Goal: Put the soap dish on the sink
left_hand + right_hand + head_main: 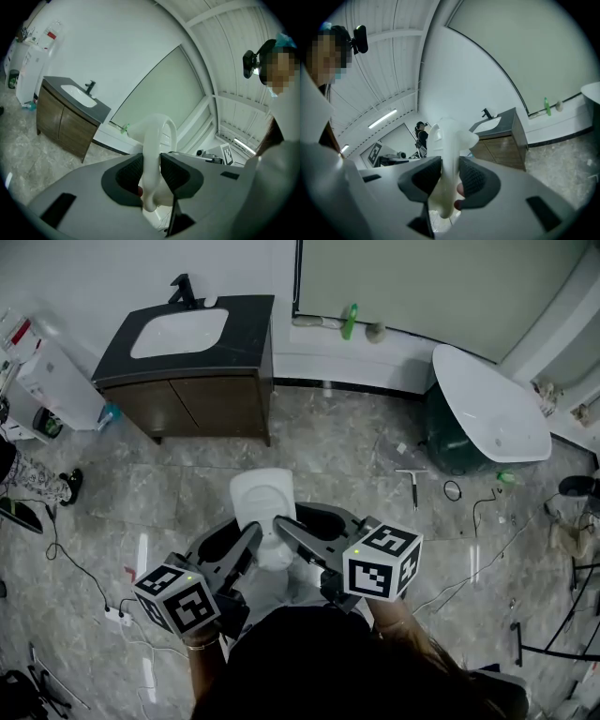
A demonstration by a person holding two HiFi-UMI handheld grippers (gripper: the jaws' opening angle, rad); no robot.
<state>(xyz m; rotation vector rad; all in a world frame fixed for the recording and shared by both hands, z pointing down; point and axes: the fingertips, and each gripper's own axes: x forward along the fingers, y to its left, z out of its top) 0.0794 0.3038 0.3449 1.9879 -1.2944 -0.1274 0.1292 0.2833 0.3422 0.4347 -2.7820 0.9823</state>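
Note:
I carry a white soap dish (262, 502) between both grippers, held out over the grey marble floor. My left gripper (251, 538) is shut on its left rim, and the dish's rim (152, 154) runs up between the dark pads. My right gripper (283, 527) is shut on the dish's right edge (449, 159), which fills the gap between its pads. The sink (180, 332), a white basin in a dark counter on a wooden cabinet with a black tap (184, 287), stands ahead at the far left, well away from the dish.
A white bathtub (492, 409) lies at the far right. Cables, a squeegee (412, 486) and small tools litter the floor to the right. A white appliance (54, 381) and a power strip (117, 615) are at the left. A green bottle (350, 321) rests on the wall ledge.

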